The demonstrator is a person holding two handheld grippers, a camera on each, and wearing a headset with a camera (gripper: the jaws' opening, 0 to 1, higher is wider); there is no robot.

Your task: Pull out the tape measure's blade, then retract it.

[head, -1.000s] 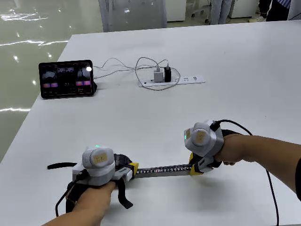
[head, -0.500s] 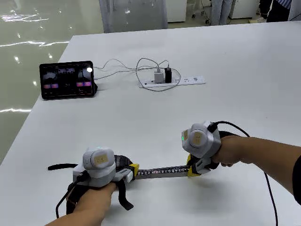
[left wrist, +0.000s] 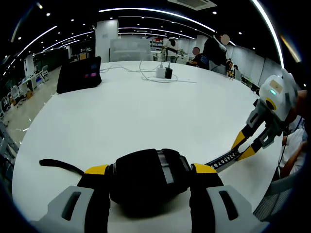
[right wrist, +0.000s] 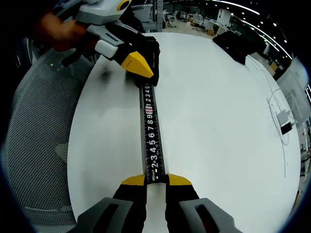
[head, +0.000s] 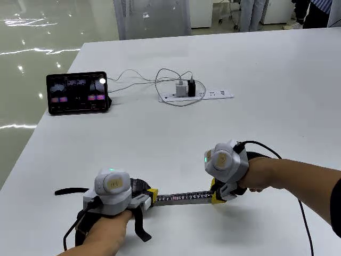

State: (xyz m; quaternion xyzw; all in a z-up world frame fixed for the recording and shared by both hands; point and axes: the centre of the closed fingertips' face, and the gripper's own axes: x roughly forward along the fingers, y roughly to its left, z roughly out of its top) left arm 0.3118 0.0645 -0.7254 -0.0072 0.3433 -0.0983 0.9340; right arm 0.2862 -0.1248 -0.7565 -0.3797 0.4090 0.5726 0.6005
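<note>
Our left gripper (left wrist: 150, 169) squeezes the tape measure (left wrist: 146, 187) so it sits firm on the table (head: 160, 133); our right gripper (right wrist: 156, 180) pinches the blade (right wrist: 150, 141) tip so we can steer it.

This is looking like an open-plan office or lab. Long ceiling light strips (left wrist: 155, 10) are running overhead, people (left wrist: 214, 48) are standing beyond the white tabletop's (head: 277, 80) far edge, a glossy floor (head: 32, 64) is reflecting lamps, and a tablet (head: 78, 93) and power strip (head: 202, 95) are sitting on the tabletop.
</note>
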